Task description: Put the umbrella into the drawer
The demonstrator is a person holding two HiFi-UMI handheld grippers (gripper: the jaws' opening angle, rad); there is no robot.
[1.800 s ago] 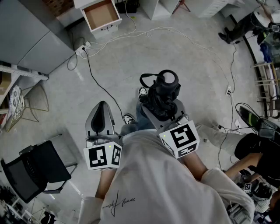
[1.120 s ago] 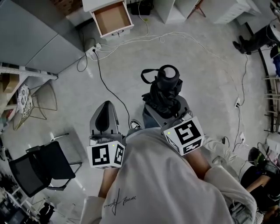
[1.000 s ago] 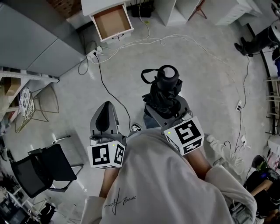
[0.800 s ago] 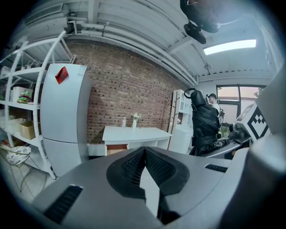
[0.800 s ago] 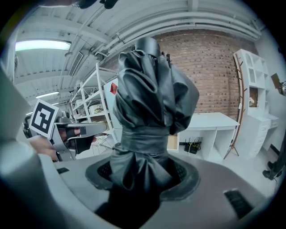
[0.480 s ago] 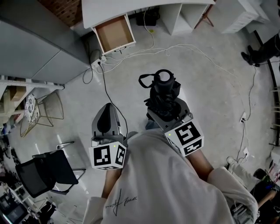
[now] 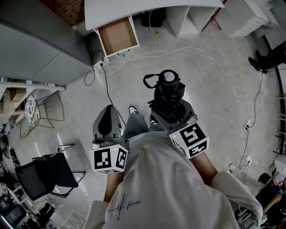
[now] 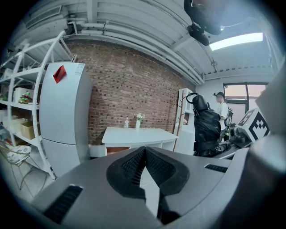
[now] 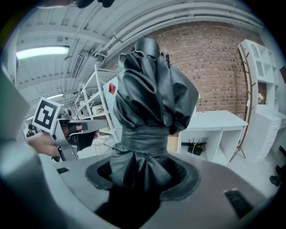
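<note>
A folded black umbrella (image 7: 166, 88) stands up out of my right gripper (image 7: 169, 109), which is shut on its lower part. In the right gripper view the umbrella (image 9: 149, 103) fills the middle, with the jaws pressed on both sides of its folds. My left gripper (image 7: 106, 110) hangs beside it to the left, shut and empty, its pads (image 8: 134, 164) meeting. The open wooden drawer (image 7: 118, 36) juts out from under the white desk (image 7: 147, 6) ahead, some way beyond both grippers. The drawer (image 9: 172, 143) shows past the umbrella.
Cables (image 7: 178, 51) run across the concrete floor between me and the desk. A grey fridge (image 7: 35, 49) stands at the left, with a wire chair (image 7: 42, 112) and a black chair (image 7: 42, 174) nearer. My shoe (image 7: 133, 109) shows between the grippers.
The drawer and desk have come nearer and lower in the head view as I walked toward them. Both grippers keep their places and their grips.
</note>
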